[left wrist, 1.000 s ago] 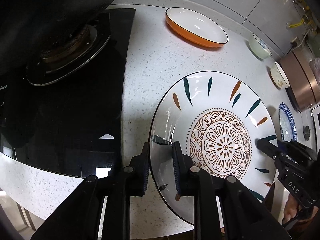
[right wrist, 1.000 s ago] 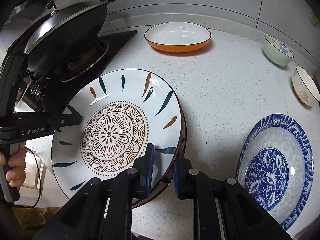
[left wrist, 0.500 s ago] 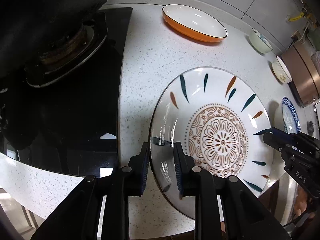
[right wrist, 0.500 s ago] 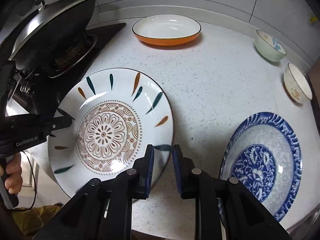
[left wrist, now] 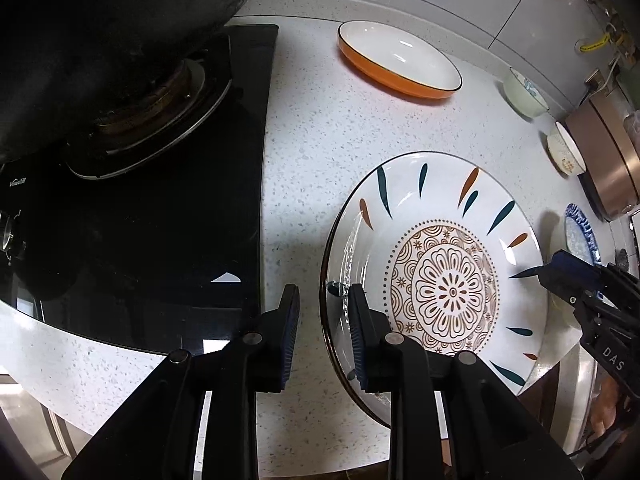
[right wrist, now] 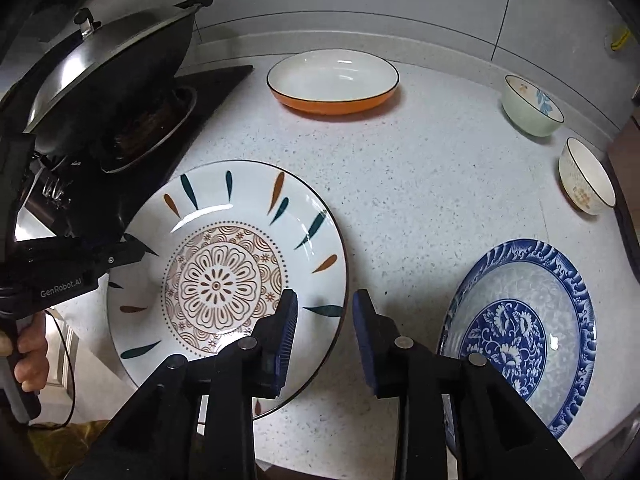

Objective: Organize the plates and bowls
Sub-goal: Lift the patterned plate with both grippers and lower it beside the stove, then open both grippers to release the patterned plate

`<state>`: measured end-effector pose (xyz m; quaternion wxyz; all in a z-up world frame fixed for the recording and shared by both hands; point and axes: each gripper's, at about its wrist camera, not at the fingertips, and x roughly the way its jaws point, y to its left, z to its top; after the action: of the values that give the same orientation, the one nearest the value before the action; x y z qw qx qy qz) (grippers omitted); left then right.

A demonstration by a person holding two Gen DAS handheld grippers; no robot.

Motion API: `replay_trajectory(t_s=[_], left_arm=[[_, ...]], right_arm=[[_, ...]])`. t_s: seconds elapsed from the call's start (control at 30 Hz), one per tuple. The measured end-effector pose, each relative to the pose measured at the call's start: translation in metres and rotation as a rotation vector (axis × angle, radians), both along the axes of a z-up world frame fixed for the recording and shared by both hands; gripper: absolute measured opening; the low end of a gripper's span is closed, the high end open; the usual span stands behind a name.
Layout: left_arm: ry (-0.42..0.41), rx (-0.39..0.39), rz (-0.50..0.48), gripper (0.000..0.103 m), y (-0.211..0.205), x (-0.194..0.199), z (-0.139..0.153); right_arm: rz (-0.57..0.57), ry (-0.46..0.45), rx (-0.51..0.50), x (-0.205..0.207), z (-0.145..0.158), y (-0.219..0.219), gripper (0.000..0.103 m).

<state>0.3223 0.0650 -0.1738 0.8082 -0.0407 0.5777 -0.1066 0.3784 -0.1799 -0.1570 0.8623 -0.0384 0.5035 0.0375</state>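
Speckled white stone forms the countertop [right wrist: 420, 184] on which all the crockery rests. The patterned plate [right wrist: 224, 264], white with a brown floral medallion and teal and orange leaf strokes, lies flat near the counter's front edge, at about 9 o'clock in the right wrist view and 3 o'clock in the left wrist view.

The left gripper [left wrist: 323, 332] straddles the plate's left rim: one finger stands outside on the counter, the other over the plate's inner slope. A visible gap separates the outer pad from the rim, so the jaws stand apart and do not clamp the plate. In the right wrist view this gripper appears at 9 o'clock, with a hand [right wrist: 28, 344] on its handle.

The right gripper [right wrist: 325, 328] has just been opening; its jaws stand apart with the plate's right rim between them, the pads clear of it.

The blue-and-white plate [right wrist: 524, 320] lies at 4 o'clock in the right wrist view, beside the right gripper. The orange dish [right wrist: 332, 80] sits at 12 o'clock near the wall. Two small bowls stand at 2 o'clock: a pale green bowl [right wrist: 532, 104] and a cream bowl [right wrist: 586, 176]. A lidded wok [right wrist: 108, 64] rests on the black stove [left wrist: 160, 208] at 10 o'clock.
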Motion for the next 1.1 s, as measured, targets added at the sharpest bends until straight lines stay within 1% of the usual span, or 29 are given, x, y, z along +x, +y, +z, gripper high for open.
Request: replay_trajectory(t_s=[0.1, 0.17, 0.23, 0.4, 0.47, 0.5, 0.57, 0.63, 0.7, 0.77, 0.87, 0.97, 1.1], left_arm=[[-0.012, 0.003, 0.002, 0.022, 0.003, 0.001, 0.005], [-0.015, 0.0, 0.003, 0.028, 0.005, 0.002, 0.009], [-0.027, 0.004, 0.003, 0.031, 0.004, 0.002, 0.015], [-0.054, 0.009, 0.009, 0.047, 0.001, 0.004, 0.029], [-0.063, 0.014, 0.024, 0.056, 0.0, 0.005, 0.034], [-0.064, 0.015, 0.029, 0.057, 0.0, 0.006, 0.036], [-0.073, 0.024, 0.034, 0.065, -0.004, 0.009, 0.041], [-0.082, 0.026, 0.044, 0.069, -0.009, 0.012, 0.047], [-0.086, 0.025, 0.045, 0.071, -0.016, 0.016, 0.051], [-0.096, 0.036, 0.035, 0.074, -0.027, 0.021, 0.056], [-0.092, 0.042, 0.021, 0.075, -0.042, 0.029, 0.061], [-0.092, 0.049, 0.012, 0.075, -0.057, 0.04, 0.064], [-0.086, 0.045, 0.016, 0.075, -0.073, 0.061, 0.065]], right_arm=[[0.005, -0.013, 0.004, -0.003, 0.008, 0.001, 0.032], [0.004, -0.022, 0.016, -0.005, 0.014, 0.0, 0.034], [0.005, -0.03, 0.025, -0.007, 0.019, -0.001, 0.035], [0.024, -0.051, 0.06, -0.009, 0.03, -0.006, 0.042], [0.041, -0.057, 0.077, -0.007, 0.033, -0.009, 0.044], [0.047, -0.061, 0.084, -0.006, 0.035, -0.011, 0.044], [0.057, -0.066, 0.093, -0.003, 0.039, -0.016, 0.046], [0.068, -0.074, 0.102, -0.001, 0.043, -0.022, 0.049], [0.076, -0.085, 0.11, 0.003, 0.047, -0.028, 0.051], [0.083, -0.091, 0.118, 0.008, 0.051, -0.036, 0.051], [0.082, -0.1, 0.123, 0.016, 0.056, -0.05, 0.052], [0.075, -0.093, 0.143, 0.028, 0.057, -0.066, 0.052], [0.078, -0.081, 0.14, 0.046, 0.056, -0.086, 0.052]])
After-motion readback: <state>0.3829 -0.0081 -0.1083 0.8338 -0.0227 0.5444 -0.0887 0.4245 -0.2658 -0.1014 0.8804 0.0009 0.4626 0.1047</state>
